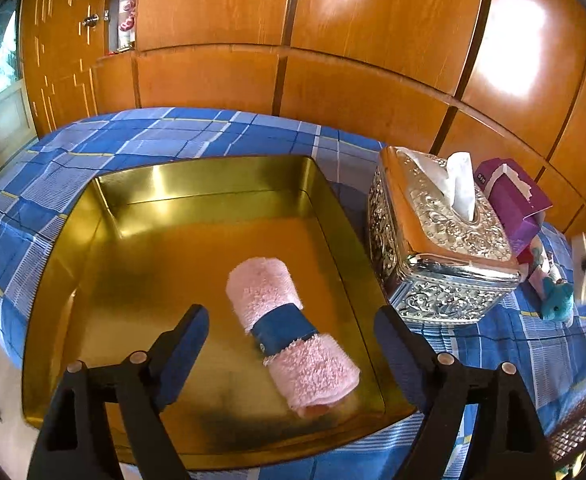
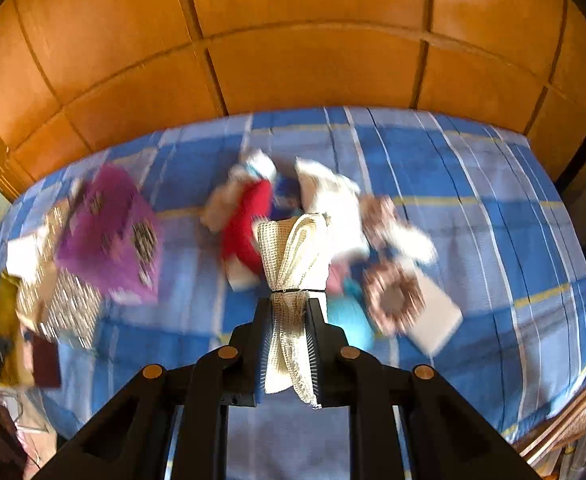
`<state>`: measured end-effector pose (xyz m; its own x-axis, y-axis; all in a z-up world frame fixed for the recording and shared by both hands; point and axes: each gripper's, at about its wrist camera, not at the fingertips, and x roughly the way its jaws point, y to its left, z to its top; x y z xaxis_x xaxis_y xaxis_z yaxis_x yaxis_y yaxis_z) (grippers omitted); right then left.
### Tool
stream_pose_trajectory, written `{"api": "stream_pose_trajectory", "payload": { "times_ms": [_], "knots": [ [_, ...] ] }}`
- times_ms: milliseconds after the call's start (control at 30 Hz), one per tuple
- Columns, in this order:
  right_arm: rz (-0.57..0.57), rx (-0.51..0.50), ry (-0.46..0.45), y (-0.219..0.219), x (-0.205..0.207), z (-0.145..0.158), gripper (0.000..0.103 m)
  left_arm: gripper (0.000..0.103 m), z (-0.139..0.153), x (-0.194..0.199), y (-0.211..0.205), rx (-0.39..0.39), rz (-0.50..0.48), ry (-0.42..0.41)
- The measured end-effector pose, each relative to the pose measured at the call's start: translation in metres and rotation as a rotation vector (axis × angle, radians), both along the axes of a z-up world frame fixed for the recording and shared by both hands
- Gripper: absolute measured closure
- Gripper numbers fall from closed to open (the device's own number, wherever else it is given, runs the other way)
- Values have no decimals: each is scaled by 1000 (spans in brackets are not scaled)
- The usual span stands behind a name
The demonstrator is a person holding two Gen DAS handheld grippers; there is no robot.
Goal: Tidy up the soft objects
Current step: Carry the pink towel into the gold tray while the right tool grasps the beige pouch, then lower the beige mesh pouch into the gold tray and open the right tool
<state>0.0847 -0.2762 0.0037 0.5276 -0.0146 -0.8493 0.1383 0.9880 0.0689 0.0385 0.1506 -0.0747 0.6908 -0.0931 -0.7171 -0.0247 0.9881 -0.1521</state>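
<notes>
A rolled pink towel point(image 1: 289, 332) with a blue band lies in the gold metal tray point(image 1: 141, 208). My left gripper point(image 1: 293, 320) is open just above the tray, its jaws standing either side of the towel without touching it. My right gripper point(image 2: 291, 304) is shut on a cream waffle-knit cloth point(image 2: 293, 264) tied with a black band and holds it above the bed. Below it lies a blurred pile of soft items: a red one point(image 2: 245, 224), a white one point(image 2: 329, 204), a teal plush point(image 2: 349, 316) and brown patterned ones point(image 2: 393, 296).
A silver embossed tissue box point(image 1: 437, 240) stands right of the tray, with a purple box point(image 1: 513, 200) behind it and a teal plush point(image 1: 557, 300) beside it. All sit on a blue checked bedspread point(image 1: 173, 132) before a wooden wardrobe point(image 1: 333, 40). The purple box point(image 2: 109, 232) also shows in the right wrist view.
</notes>
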Motion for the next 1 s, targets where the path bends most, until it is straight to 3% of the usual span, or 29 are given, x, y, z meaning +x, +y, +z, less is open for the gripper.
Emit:
{"api": "stream_pose_trajectory", "payload": {
  "times_ms": [233,433,667,867,1000],
  "knots": [
    [116,-2,-124,74,74,56,88,18,10,-15,6,-1,5,-30],
    [383,112,-168,189,93,76,88,18,14,-22,20,-6,47,-46],
    [647,252,-74,305,71,34,88,18,16,-28,42,2,128,-59],
    [693,183,20,361,87,-19,87,18,14,-30,50,-3,160,-59],
    [692,123,54,379,101,-45,75,18,11,-30,51,-2,166,-51]
  ]
}}
